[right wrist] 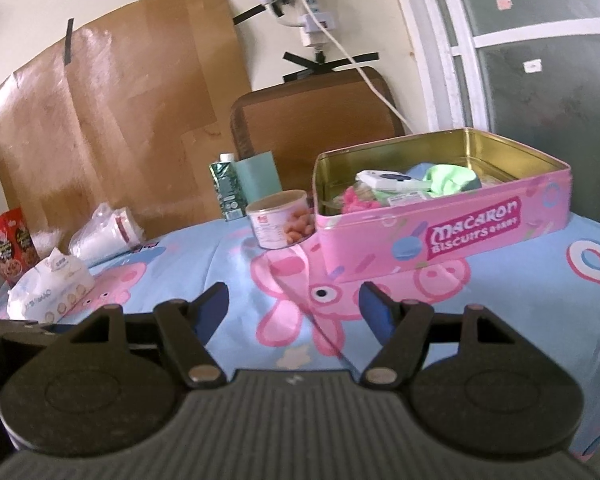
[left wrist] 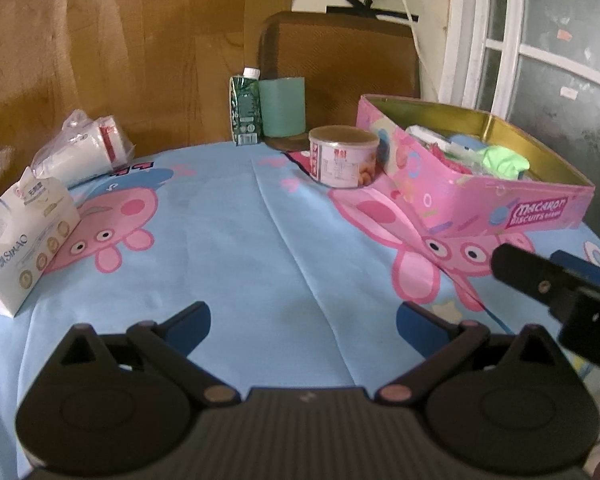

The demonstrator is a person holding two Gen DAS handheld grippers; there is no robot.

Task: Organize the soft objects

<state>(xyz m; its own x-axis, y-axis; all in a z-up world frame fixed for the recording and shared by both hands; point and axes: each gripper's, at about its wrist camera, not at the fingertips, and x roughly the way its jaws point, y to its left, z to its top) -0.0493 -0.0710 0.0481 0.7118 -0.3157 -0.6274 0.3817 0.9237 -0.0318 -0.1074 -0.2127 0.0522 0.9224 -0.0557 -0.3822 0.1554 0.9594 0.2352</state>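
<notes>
Pink macaron biscuit tin (right wrist: 440, 236) holds the green cloth (right wrist: 446, 178) and other soft items, a round can (right wrist: 281, 220) touching its left corner, while left gripper (left wrist: 304, 326) and right gripper (right wrist: 294, 312) hover nearby, both spread and empty.

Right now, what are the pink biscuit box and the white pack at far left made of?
Pink Macaron biscuit box: looks like printed tin, since its bare inner walls are shiny gold metal. Tissue pack: likely thin, glossy plastic film over soft tissue, judging by the creased wrapper and torn, puckered top.
</notes>
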